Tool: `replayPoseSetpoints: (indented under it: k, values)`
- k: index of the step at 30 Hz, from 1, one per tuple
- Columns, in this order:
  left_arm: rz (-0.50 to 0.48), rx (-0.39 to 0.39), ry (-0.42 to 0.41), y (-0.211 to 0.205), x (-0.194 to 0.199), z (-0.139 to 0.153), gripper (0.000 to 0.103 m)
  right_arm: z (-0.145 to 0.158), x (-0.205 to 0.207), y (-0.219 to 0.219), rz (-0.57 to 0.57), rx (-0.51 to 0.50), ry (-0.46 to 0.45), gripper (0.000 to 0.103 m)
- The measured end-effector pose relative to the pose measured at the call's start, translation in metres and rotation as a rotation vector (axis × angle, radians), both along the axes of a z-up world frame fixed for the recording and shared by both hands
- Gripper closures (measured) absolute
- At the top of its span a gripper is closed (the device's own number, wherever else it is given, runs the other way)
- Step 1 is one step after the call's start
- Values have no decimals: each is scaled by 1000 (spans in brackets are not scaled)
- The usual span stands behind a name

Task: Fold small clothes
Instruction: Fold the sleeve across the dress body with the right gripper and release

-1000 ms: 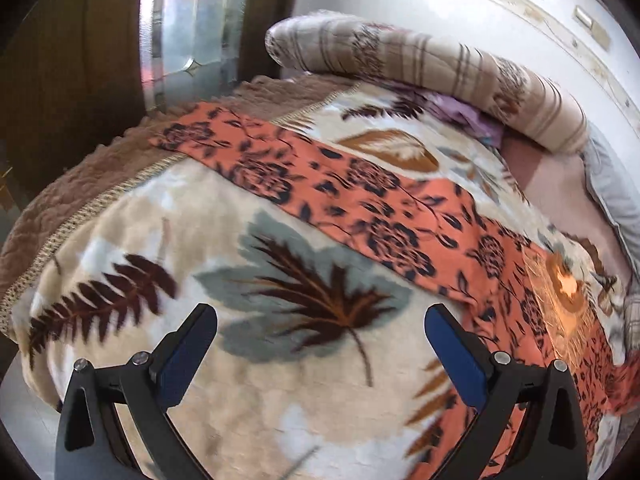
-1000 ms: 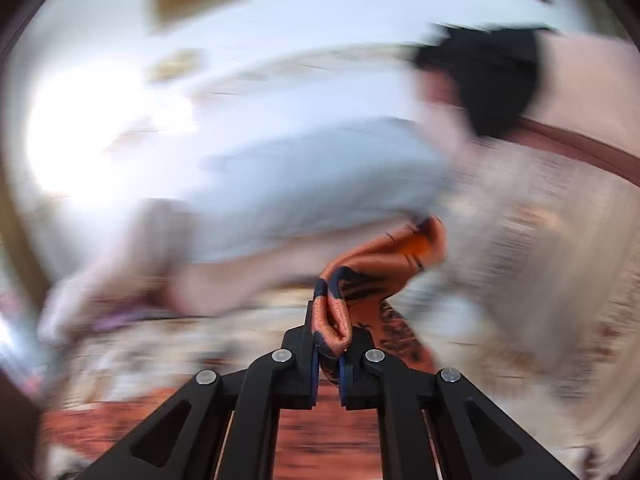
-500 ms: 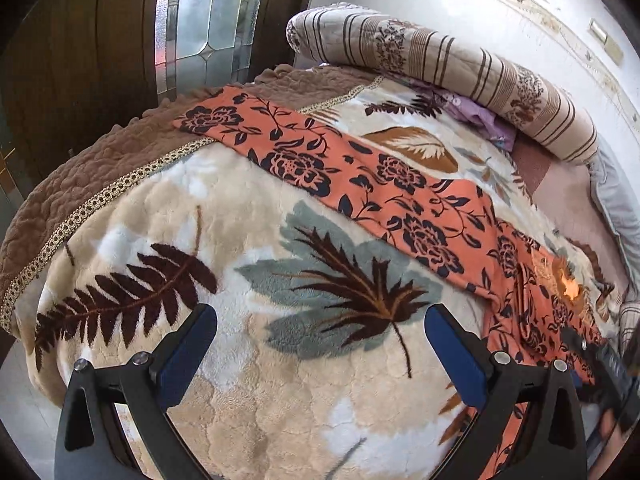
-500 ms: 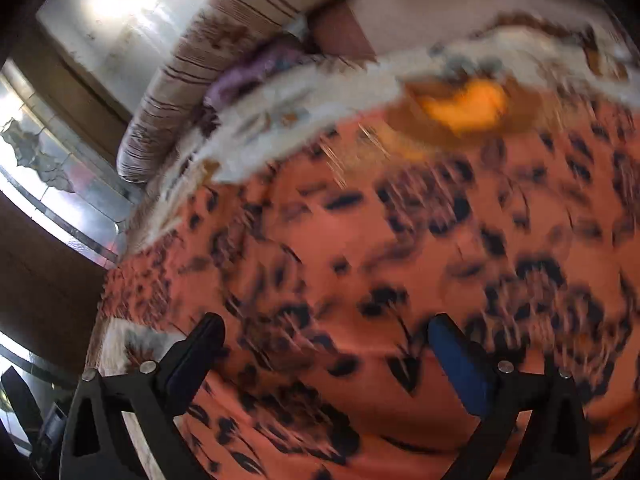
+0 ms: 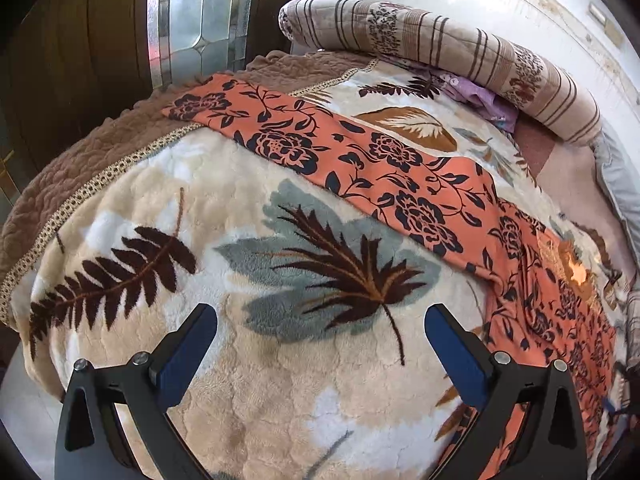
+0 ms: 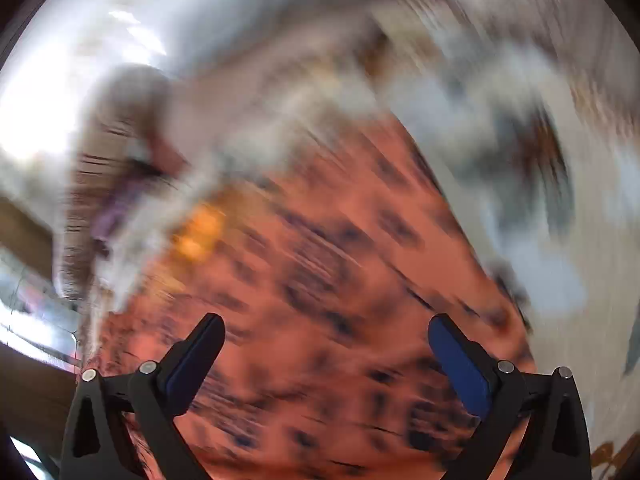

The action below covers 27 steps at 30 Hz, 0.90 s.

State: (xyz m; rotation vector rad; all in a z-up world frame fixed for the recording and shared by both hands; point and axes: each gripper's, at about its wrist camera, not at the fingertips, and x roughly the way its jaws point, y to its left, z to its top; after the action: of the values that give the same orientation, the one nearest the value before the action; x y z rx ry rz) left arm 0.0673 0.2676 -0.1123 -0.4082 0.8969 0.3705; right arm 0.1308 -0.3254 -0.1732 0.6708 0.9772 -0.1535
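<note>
Orange garment [image 5: 384, 168] lies spread on the blanket [image 5: 248, 380], apparently unfolded; both grippers, left [image 5: 320, 344] and right [image 6: 326, 354], gape empty above it.

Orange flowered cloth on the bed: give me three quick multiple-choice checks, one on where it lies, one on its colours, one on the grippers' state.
1. Where does the orange cloth lie?
A. Spread flat across the leaf-print blanket
B. Hanging from the left gripper
C. Draped over the striped bolster

2. What colour is its flower print?
A. White
B. Dark navy
C. Green

3. How do the left gripper and right gripper stand?
A. Both shut on the cloth
B. Left shut, right open
C. Both open, holding nothing

Answers: 1 A, it stretches flat from the blanket's brown border toward the right; 2 B, dark blooms and vines on orange; 3 C, wide gaps between the blue pads in both wrist views.
</note>
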Motion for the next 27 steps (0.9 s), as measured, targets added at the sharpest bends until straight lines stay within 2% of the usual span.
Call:
replayPoseSetpoints:
  k: [1, 2, 5, 8, 10, 13, 15, 19, 21, 23, 27]
  values:
    - [1, 12, 6, 0, 0, -1, 0, -4, -7, -7, -12, 38, -19, 1]
    - [-1, 18, 15, 0, 1, -2, 0, 0, -15, -7, -8, 58, -75, 1]
    - [20, -13, -6, 8, -1, 2, 0, 25, -38, 13, 64, 15, -197, 1]
    - [26, -131, -57, 23, 1, 13, 0, 46, -67, 58, 221, -56, -317, 0]
    - [43, -231, -102, 40, 9, 20, 0, 46, -81, 90, 306, -97, -353, 0]
    - [66, -370, -167, 74, 29, 20, 0, 34, -99, 114, 363, -110, -349, 0]
    - [107, -444, -181, 104, 45, 13, 0, 20, -101, 128, 389, -142, -327, 0]
    - [229, -524, -193, 162, 70, -4, 0, 1, -111, 135, 427, -199, -270, 0]
    - [297, -572, -197, 188, 79, -16, 1, -3, -118, 139, 435, -239, -290, 0]
    - [334, -600, -191, 203, 87, -27, 4, -4, -118, 141, 442, -260, -284, 0]
    - [345, -585, -204, 210, 100, -31, 7, -8, -116, 141, 443, -255, -282, 0]
